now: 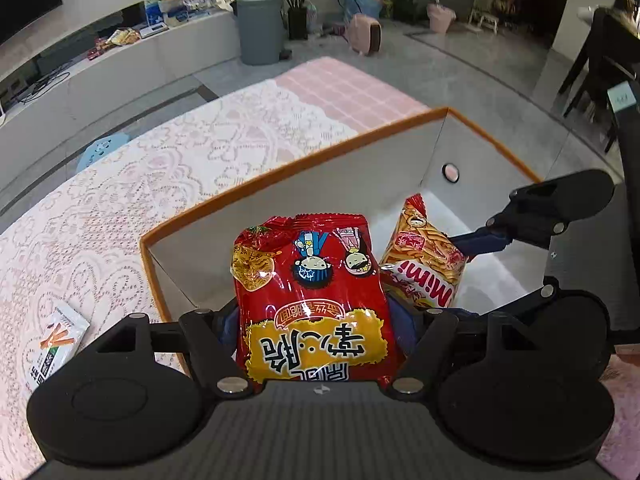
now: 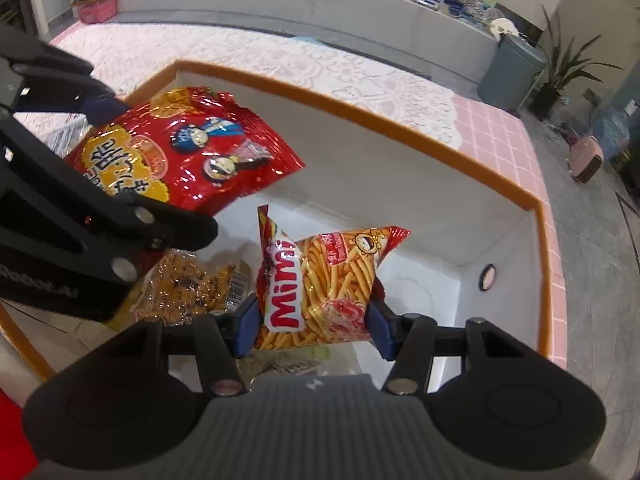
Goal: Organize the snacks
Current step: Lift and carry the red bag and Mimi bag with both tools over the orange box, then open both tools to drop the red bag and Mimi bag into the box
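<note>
**Two snack bags held over the orange-rimmed box**

A counter (image 1: 120, 200) covered by a pale lace cloth over pink checks carries a large white box with an orange rim (image 1: 280, 168), seen from both wrist views. Both claws reach over its open top.

The left claw (image 1: 316, 340) is clamped on the lower end of a red noodle-snack bag (image 1: 308, 292) printed with two cartoon children and yellow lettering. The bag stands up between the blue pads and hangs above the near corner of the box; in the right wrist view the same bag (image 2: 188, 148) tilts over the rim on the left.

The right claw (image 2: 312, 320) is closed on a smaller orange Mimi bag (image 2: 320, 280) of stick snacks, its blue fingers (image 2: 246, 326) pressing both sides of the bag. This bag sits inside the box walls, above the white floor, just beside and lower than the red one.

A clear packet of brown snacks (image 2: 188, 292) lies on the box floor beneath the left claw.

Outside the box, a small white packet with orange sticks (image 1: 56, 340) lies flat on the lace cloth, near the rim
</note>
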A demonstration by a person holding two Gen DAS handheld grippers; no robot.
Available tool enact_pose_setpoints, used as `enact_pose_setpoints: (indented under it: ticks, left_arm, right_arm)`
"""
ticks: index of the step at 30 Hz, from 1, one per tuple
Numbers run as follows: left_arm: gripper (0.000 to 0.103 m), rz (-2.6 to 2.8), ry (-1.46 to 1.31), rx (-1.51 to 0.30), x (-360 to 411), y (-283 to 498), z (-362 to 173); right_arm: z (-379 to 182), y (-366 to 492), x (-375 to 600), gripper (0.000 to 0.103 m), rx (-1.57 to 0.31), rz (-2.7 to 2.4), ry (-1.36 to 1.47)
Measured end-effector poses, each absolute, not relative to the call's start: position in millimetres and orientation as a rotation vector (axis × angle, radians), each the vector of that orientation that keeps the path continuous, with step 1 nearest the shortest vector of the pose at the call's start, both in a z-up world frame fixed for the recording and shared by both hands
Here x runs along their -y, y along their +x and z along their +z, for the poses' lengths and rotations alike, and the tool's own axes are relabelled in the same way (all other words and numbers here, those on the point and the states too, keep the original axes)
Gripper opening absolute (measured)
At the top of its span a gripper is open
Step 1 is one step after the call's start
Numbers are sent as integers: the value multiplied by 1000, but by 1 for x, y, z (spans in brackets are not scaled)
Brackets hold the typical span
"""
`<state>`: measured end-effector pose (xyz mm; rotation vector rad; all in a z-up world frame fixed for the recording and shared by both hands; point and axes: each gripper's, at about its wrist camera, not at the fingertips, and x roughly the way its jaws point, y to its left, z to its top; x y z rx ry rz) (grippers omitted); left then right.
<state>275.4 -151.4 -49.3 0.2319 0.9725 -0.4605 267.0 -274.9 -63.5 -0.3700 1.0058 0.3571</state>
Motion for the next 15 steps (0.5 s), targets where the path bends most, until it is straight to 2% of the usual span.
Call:
enact_pose_setpoints:
  ticks: [8,15]
  left_arm:
    - [82,-455,324,-1001,161,279,-66]
    - [87,-441,333,-1003,160,283,-71]
  right_arm:
    - [-73,274,268,55,-1023,388,-396]
    - [-74,279,268,55,-1031,393,-415]
